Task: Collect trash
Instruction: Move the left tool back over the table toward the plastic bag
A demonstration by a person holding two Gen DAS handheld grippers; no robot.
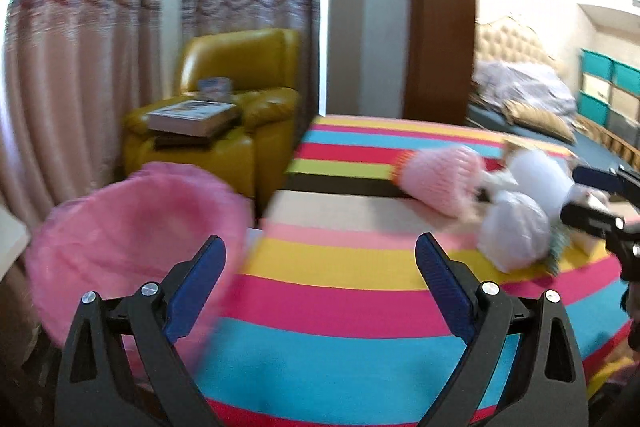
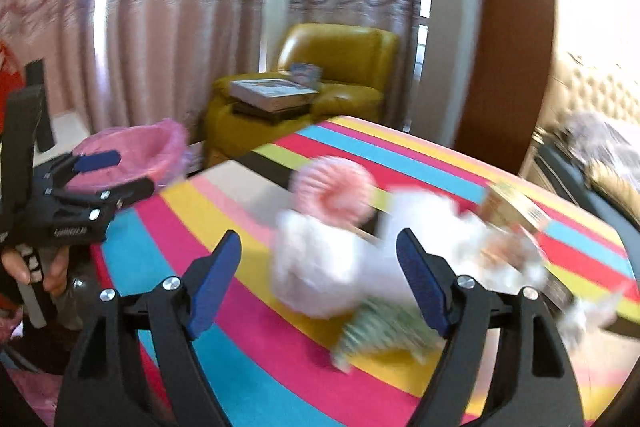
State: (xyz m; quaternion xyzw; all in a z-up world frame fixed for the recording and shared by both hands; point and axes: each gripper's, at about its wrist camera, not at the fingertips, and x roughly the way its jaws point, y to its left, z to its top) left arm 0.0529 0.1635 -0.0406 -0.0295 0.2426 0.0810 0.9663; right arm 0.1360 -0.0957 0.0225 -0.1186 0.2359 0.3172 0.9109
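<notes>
Since the white crumpled wad [image 2: 320, 271] looks light and soft, the right gripper [image 2: 320, 279], fingers wide like the left gripper's [image 1: 320, 283], should pinch its near middle.

Trash pile [image 2: 400, 259] motion-smeared, items not separable. Bin [image 1: 136, 227] blurred, base cut by left gripper [image 1: 320, 283]. Right gripper [image 1: 600, 199] clipped at frame edge. Book [image 1: 192, 117] titles unreadable.

Our left gripper [image 1: 320, 259] held level with jaws spread wide and holding nothing, our right gripper [image 2: 320, 255] likewise gaping and unloaded, our left hand [image 2: 24, 267] wrapped around its handle
</notes>
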